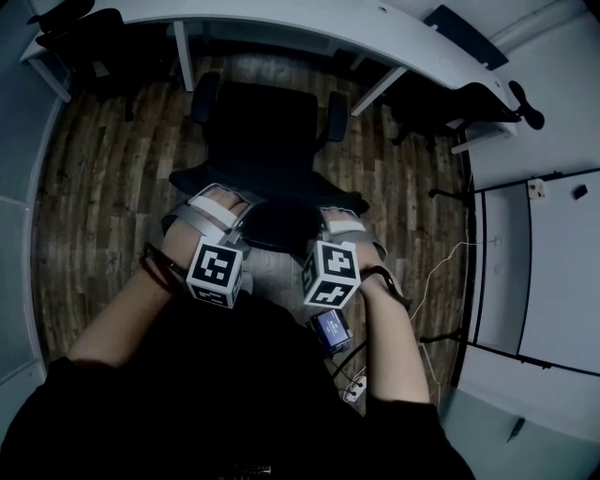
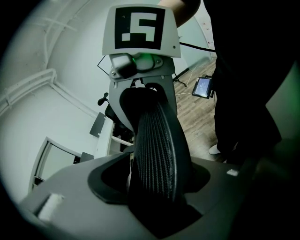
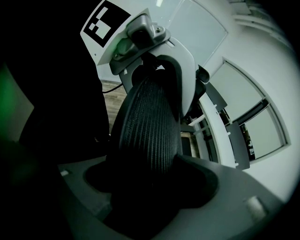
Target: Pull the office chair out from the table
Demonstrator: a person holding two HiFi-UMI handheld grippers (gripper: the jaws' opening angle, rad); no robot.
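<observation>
Left gripper [image 1: 222, 199] and right gripper [image 1: 339, 221] jaws pinch the office chair backrest [image 2: 157, 154]; an even pull from the tabletop [image 1: 281, 19] seems wisest.

Wooden plank floor [image 1: 103, 187]; a small lit screen [image 1: 332, 328].

Steep overhead, two close-ups, shared backrest [image 1: 272, 202]

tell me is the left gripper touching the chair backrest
Touching. The left gripper view shows the left gripper closed on the mesh chair backrest, which fills the gap between its jaws.
</observation>
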